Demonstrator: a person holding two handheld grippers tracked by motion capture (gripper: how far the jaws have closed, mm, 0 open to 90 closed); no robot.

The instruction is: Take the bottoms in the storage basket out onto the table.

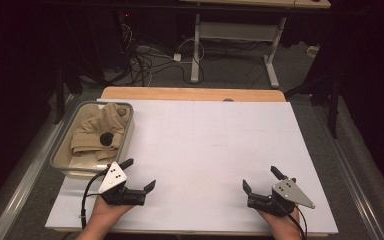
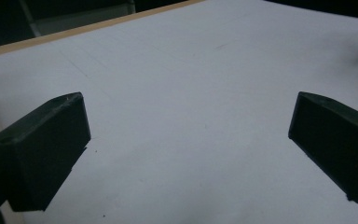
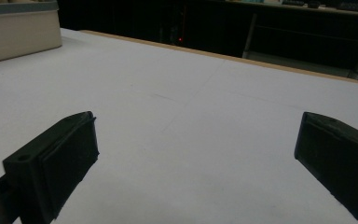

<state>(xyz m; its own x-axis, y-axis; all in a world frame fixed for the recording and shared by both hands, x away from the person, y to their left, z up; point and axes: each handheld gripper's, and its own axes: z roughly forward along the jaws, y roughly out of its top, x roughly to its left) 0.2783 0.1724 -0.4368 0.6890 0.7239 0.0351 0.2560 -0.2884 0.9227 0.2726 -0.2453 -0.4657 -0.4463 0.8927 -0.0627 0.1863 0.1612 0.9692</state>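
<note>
Beige cloth [image 1: 99, 131], grey bin [image 1: 63, 150], near left gripper [image 1: 140, 174]

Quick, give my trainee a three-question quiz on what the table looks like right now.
1. True or false: the left gripper grips the beige cloth.
2. Where does the cloth lie: A) on the white sheet, B) in the bin, C) between the right gripper jaws?
3. What small dark thing rests on the cloth?

Key: 1 false, both grippers stand open over the sheet. 2 B. 3 a black lump, too small to identify.
</note>
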